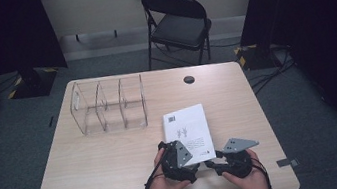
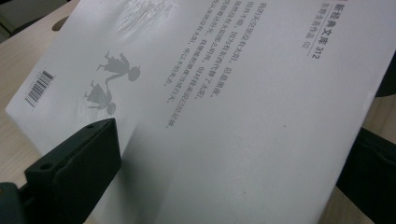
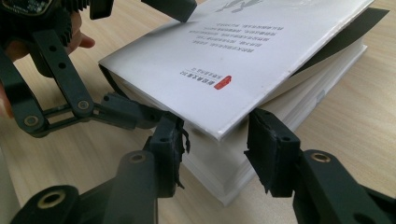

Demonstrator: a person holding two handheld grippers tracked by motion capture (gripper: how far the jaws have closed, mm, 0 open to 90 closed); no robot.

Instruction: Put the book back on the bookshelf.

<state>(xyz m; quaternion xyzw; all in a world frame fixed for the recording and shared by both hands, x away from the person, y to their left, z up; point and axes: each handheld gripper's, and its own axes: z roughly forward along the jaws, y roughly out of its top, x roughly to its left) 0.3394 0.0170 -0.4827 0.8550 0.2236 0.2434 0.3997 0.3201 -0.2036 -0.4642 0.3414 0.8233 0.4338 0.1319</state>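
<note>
A thick white book (image 1: 188, 131) lies near the table's front edge, back cover up, with a barcode and grey figures (image 2: 112, 79) printed on it. My left gripper (image 1: 180, 157) is open at the book's near left corner. One of its fingers (image 3: 126, 114) lies along the book's side and the other is above the cover, and neither presses. In the left gripper view the cover fills the space between the wide jaws of my left gripper (image 2: 233, 140). My right gripper (image 3: 217, 149) is shut across the book's near right corner, pads against the page block. The cover stands slightly lifted off the pages.
A clear acrylic organiser (image 1: 107, 106) with three compartments stands at the table's back left. A round cable hole (image 1: 188, 79) is at the back edge of the table. A black folding chair (image 1: 178, 22) stands beyond the table. Bare tabletop (image 1: 95, 161) lies left of the hands.
</note>
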